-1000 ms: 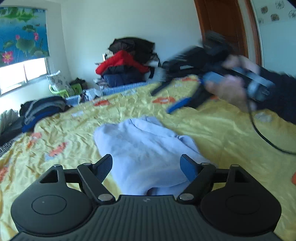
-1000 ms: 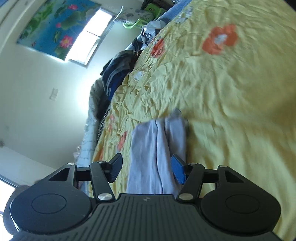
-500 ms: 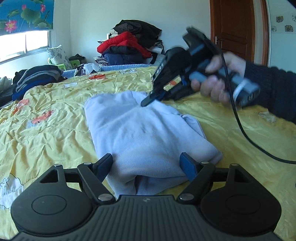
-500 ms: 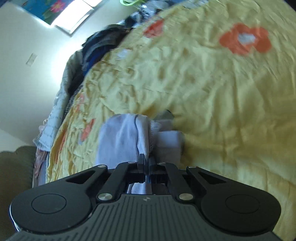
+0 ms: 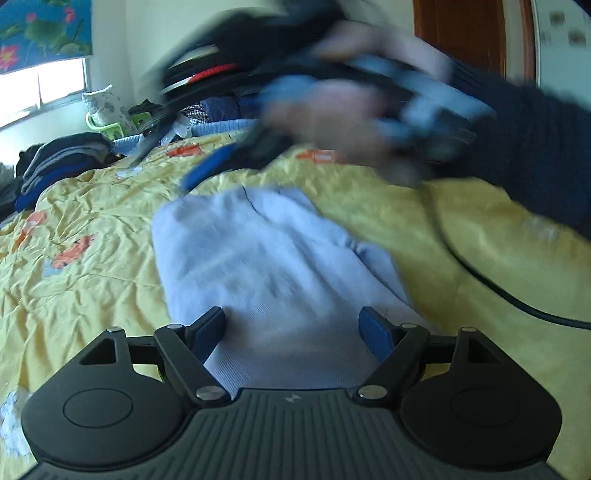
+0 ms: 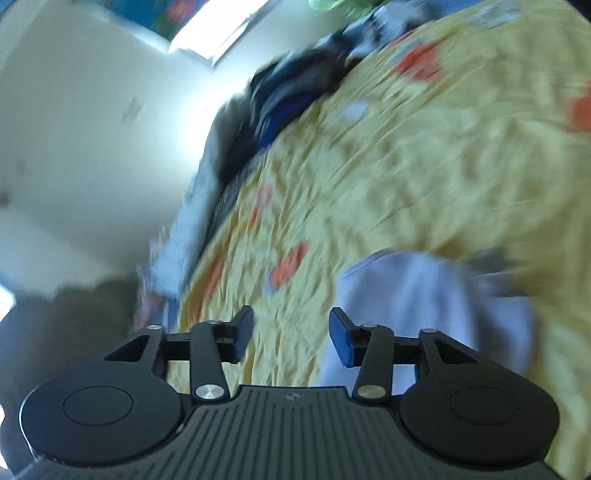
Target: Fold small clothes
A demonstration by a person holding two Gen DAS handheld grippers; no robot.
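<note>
A pale lilac folded garment [image 5: 266, 266] lies on the yellow bedspread [image 5: 74, 280]. My left gripper [image 5: 293, 332] is open, low over the garment's near end, with nothing between its fingers. In the left wrist view my right gripper [image 5: 173, 155] is blurred above the garment's far end, held by a hand [image 5: 332, 114]. In the right wrist view my right gripper [image 6: 291, 332] is open and empty over bare bedspread [image 6: 406, 177], with the garment [image 6: 424, 306] to its right.
A stack of dark folded clothes [image 5: 55, 162] sits at the bed's far left edge. A pile of clothes and bags stands by the back wall. A black cable [image 5: 498, 291] trails across the bed on the right. A wooden door [image 5: 461, 33] is behind.
My right gripper was shut on the garment's edge half a second ago; it has opened, let go and swung up and left. The left gripper stays open over the garment.
</note>
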